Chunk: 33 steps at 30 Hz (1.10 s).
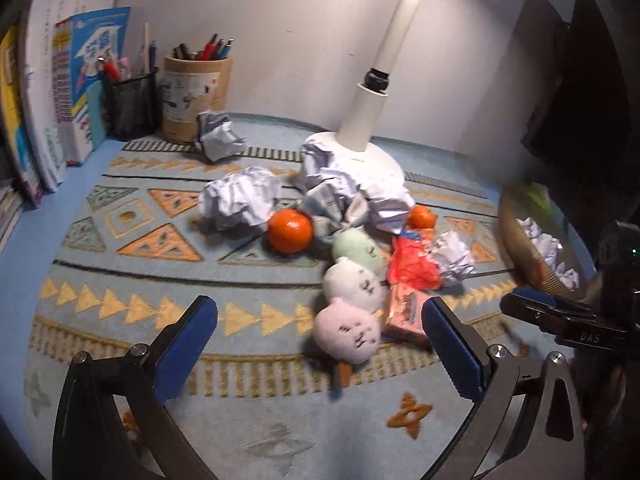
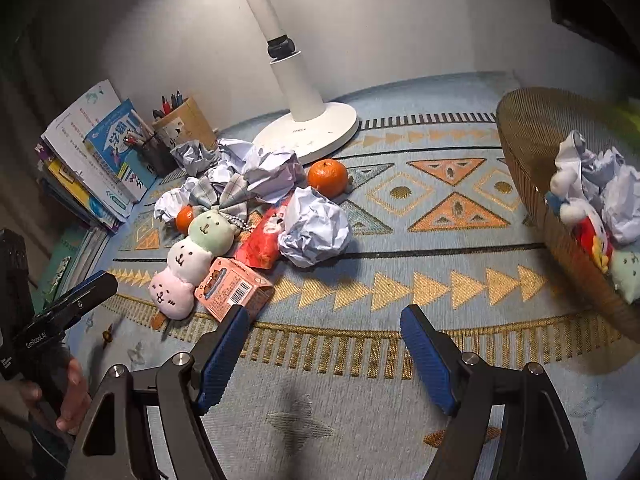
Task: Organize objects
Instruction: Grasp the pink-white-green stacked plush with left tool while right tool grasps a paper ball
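Above the patterned tabletop (image 1: 120,288), the left tool (image 1: 320,344) hangs wide open, empty, its blue pads flanking the three-ball plush toy (image 1: 352,304) without touching it. Beside it, the right tool (image 2: 324,356) is spread wide too, holding nothing. Crumpled paper (image 2: 314,232) and an orange (image 2: 327,178) lie near the lamp base (image 2: 320,132); the woven basket (image 2: 532,148) sits at right.

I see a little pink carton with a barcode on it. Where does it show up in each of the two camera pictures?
Left wrist view: the pink carton lies low and right of centre, just inside the left gripper's right finger, partly blurred.
Right wrist view: the carton lies left of centre, barcode facing the camera, just beyond the right gripper's left finger.
Shared landmark: the three-ball plush toy lying right beside it.
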Each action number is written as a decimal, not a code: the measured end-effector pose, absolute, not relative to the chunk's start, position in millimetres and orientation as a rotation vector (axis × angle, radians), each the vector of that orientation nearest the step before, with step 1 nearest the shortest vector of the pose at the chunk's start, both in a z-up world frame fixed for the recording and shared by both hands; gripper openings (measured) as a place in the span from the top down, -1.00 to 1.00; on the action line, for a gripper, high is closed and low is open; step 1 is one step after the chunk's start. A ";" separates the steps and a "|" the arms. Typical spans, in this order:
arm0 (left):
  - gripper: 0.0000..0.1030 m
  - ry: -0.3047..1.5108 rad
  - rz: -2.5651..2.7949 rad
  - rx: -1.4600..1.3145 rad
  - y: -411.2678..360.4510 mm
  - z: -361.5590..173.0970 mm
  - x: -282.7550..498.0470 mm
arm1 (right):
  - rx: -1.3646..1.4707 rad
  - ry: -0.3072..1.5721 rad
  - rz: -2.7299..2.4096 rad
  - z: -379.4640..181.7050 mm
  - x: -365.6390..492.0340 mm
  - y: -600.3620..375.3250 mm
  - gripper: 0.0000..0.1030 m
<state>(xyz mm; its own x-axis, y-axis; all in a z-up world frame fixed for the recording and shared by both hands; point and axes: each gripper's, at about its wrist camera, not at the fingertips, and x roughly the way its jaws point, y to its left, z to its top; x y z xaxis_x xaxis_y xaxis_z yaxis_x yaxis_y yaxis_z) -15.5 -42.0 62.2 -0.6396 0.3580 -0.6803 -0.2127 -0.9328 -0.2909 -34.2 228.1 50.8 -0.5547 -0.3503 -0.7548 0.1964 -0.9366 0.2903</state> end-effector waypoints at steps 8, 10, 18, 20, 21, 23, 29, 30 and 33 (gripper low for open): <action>-0.58 -0.298 2.400 -1.273 -14.0 22.3 -65.8 | 1.211 -0.095 -2.596 34.8 -78.9 200.2 -0.49; -0.52 -0.276 2.375 -1.294 -7.0 14.8 -68.6 | 1.219 -0.158 -2.570 25.0 -85.9 203.2 -0.49; 0.22 -0.213 2.392 -1.276 4.6 10.4 -65.7 | 1.251 -0.202 -2.528 11.0 -94.2 204.7 -0.03; 0.25 -0.203 2.399 -1.276 5.7 10.8 -64.7 | 1.222 -0.195 -2.546 13.5 -91.0 204.4 0.00; 0.26 -0.198 2.408 -1.274 5.2 10.6 -64.9 | 1.200 -0.195 -2.556 15.7 -88.7 205.1 0.01; 0.27 -0.206 2.438 -1.251 0.2 15.6 -60.0 | 1.147 -0.218 -2.576 21.7 -82.3 209.5 0.01; 0.27 -0.287 2.457 -1.163 -28.1 44.5 -10.3 | 1.089 -0.223 -2.592 41.3 -40.6 223.1 0.01; 0.27 -0.280 2.461 -1.169 -32.0 45.5 -0.5 | 1.083 -0.207 -2.592 44.2 -29.6 223.9 0.01; 0.27 -0.228 2.467 -1.203 -36.2 39.5 21.8 | 1.107 -0.201 -2.581 44.7 -2.4 228.6 0.00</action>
<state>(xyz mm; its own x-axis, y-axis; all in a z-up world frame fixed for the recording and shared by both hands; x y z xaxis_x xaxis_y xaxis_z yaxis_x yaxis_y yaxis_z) 21.8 -36.2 39.5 -0.5587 0.4081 -0.7220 -0.2687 -0.9127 -0.3080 -2.4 228.6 44.7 -0.6462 -0.3482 -0.6791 0.2388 -0.9374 0.2534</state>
